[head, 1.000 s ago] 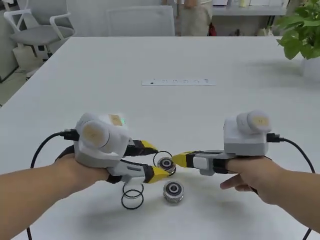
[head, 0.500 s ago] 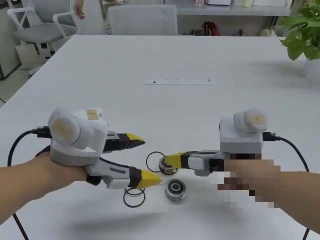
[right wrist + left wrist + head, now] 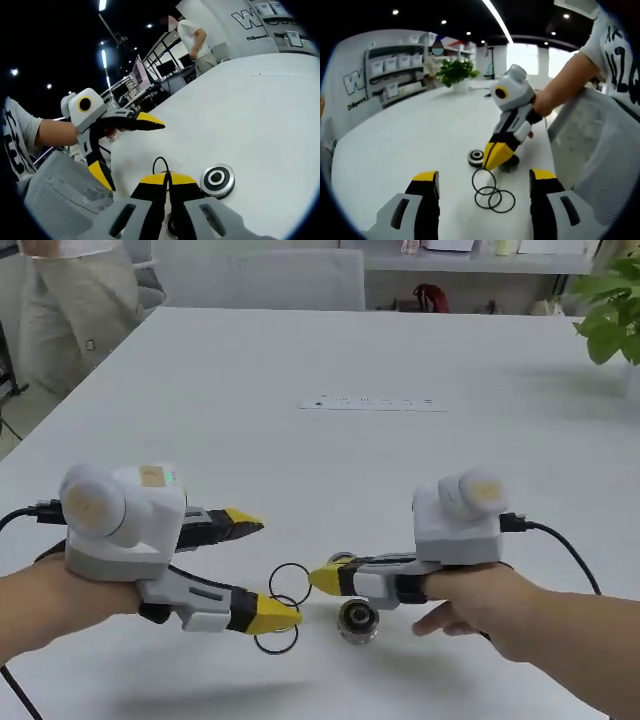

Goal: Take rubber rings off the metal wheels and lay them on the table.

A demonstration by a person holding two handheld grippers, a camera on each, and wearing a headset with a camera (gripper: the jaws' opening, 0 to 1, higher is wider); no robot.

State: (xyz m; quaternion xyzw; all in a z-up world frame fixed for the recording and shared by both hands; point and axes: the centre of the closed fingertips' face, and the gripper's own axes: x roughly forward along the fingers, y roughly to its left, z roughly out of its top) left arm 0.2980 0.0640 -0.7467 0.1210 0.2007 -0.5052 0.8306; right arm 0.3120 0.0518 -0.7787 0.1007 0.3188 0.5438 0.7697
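The left gripper [image 3: 268, 569] and right gripper [image 3: 320, 580] are pale grey, with yellow-tipped black jaws and black cables [image 3: 560, 540]. The T-shirt [image 3: 615, 55] is white, lettered in black.

The white table [image 3: 400, 360] is lit brightly and evenly from overhead; soft, pale shadows are cast under the left gripper [image 3: 272, 570] and right gripper [image 3: 320, 580] at its near edge. Ceiling spots [image 3: 395, 12] and a strip light [image 3: 495, 20] are caught in the left gripper view. Both gripper views are bowed at the edges by fisheye distortion; the rubber ring [image 3: 160, 158] pinched by the right gripper is rendered sharp.
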